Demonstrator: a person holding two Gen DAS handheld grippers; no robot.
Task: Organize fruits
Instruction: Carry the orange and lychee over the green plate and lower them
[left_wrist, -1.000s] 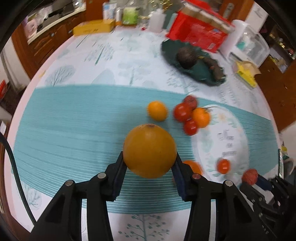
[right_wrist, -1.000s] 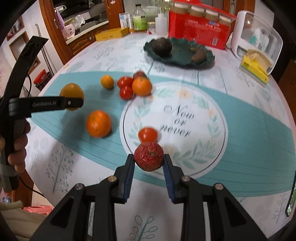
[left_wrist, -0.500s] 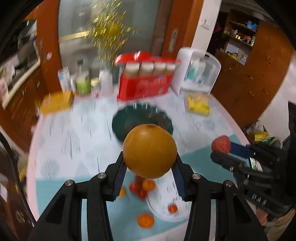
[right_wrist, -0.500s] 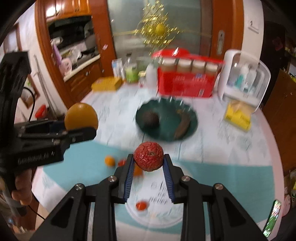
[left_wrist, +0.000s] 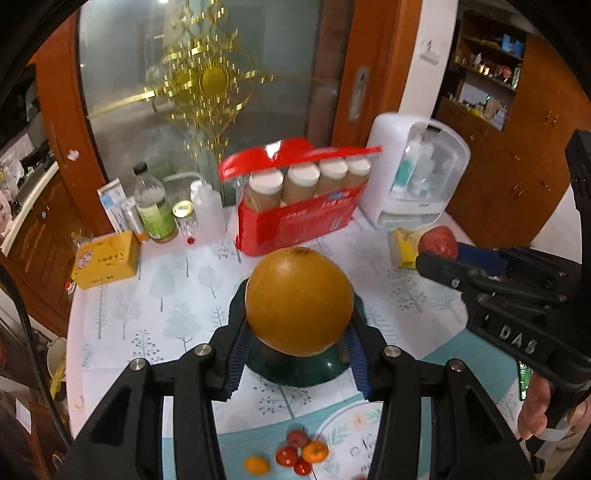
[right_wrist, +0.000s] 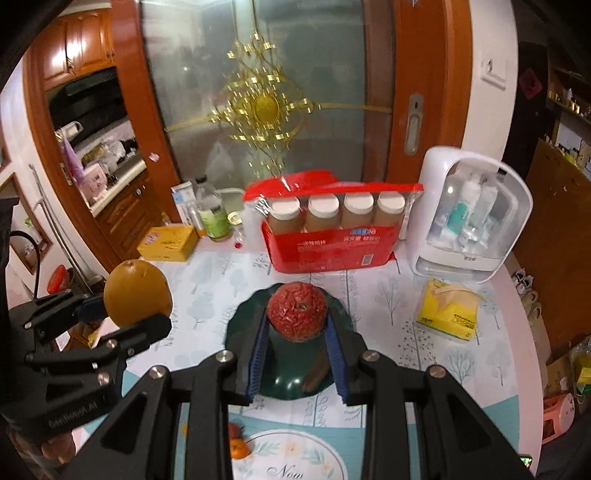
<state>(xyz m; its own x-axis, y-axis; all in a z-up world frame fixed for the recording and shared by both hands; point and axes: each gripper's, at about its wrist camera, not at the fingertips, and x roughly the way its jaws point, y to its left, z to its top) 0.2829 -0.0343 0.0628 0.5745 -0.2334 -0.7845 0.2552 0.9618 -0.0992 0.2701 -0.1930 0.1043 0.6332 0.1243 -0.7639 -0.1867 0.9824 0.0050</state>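
Observation:
My left gripper (left_wrist: 297, 345) is shut on a large orange (left_wrist: 298, 301), held high above the table. The right gripper (right_wrist: 297, 349) is shut on a wrinkled red fruit (right_wrist: 297, 312). Each gripper shows in the other's view: the right one (left_wrist: 436, 254) with its red fruit (left_wrist: 437, 240) at the right, the left one (right_wrist: 147, 314) with the orange (right_wrist: 137, 291) at the left. Below both sits a dark green plate (right_wrist: 288, 380), mostly hidden in the left wrist view as the plate (left_wrist: 299, 373); a brown item (right_wrist: 317, 371) lies on it. Small oranges and tomatoes (left_wrist: 299, 452) stay on the teal mat.
At the table's back stand a red pack of jars (right_wrist: 332, 236), a white dispenser (right_wrist: 472, 218), bottles (left_wrist: 153, 210) and a yellow box (left_wrist: 105, 260). A yellow packet (right_wrist: 448, 310) lies right of the plate. A white round placemat (right_wrist: 295, 461) is near the front.
Both grippers have risen and tilted up with their fruit still gripped. The view has swung from the teal mat to the green plate and the back of the table.

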